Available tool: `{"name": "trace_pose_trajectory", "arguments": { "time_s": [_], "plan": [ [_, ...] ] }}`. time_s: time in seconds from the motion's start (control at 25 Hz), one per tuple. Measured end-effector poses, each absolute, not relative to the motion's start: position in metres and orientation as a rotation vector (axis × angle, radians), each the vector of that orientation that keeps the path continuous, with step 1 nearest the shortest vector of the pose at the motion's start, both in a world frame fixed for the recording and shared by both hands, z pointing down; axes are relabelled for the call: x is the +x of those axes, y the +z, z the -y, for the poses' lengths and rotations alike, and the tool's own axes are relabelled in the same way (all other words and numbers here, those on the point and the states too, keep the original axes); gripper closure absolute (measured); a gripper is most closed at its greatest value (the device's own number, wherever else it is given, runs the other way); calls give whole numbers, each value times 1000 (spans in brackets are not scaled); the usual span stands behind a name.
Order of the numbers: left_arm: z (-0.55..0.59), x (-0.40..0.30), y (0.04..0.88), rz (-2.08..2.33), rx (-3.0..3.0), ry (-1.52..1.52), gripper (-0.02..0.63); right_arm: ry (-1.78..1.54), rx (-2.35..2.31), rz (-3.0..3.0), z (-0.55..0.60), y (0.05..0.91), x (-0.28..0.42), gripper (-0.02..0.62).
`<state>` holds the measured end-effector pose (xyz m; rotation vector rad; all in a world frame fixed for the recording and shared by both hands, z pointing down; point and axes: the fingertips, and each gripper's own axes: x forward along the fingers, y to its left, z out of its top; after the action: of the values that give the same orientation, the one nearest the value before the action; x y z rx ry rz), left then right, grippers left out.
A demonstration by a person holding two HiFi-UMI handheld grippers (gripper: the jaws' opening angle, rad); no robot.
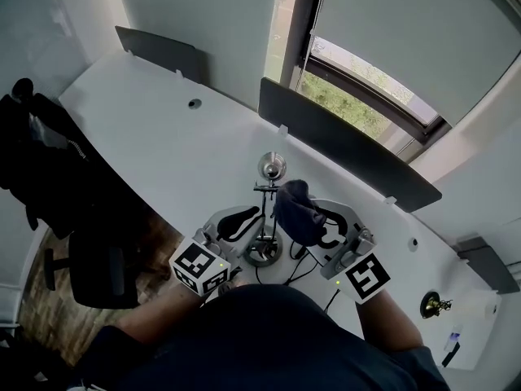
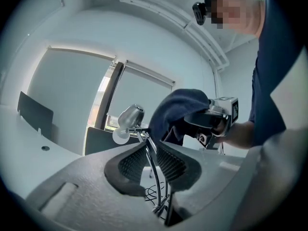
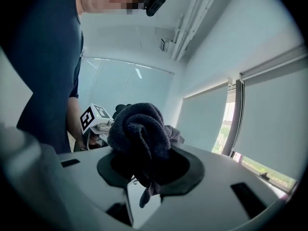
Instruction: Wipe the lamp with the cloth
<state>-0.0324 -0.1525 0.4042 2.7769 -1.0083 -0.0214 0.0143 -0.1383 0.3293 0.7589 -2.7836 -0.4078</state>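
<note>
Clamping lamp (image 2: 131, 118) stem in left gripper (image 2: 150, 153) | gripping bunched cloth (image 3: 139, 129) in right gripper (image 3: 147, 162) | holding it seemingly against lamp arm

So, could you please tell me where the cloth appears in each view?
Head view: cloth at centre, right of the lamp.
Left gripper view: cloth right of centre, above the jaws.
Right gripper view: cloth at centre, bunched between the jaws.
Shared landmark: the window.
</note>
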Motion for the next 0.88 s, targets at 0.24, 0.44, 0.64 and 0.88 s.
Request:
{"name": "trace_pose_trajectory", "arguments": {
  "time_s": [0.24, 0.44, 0.64, 0.88],
  "plan": [
    [133, -37, 389, 1005, 2810, -37, 552, -336, 773, 2795, 116, 338, 21, 457],
    [115, -34, 382, 971, 2829, -32, 562, -280, 773, 2804, 100, 348, 19, 457],
    [103, -25, 376, 945, 2860, -37, 588, -193, 737, 2840, 86, 365, 5, 457],
    [92, -24, 381, 938, 2850, -37, 598, -20, 728, 2879, 73, 391, -3, 457]
  ]
}}
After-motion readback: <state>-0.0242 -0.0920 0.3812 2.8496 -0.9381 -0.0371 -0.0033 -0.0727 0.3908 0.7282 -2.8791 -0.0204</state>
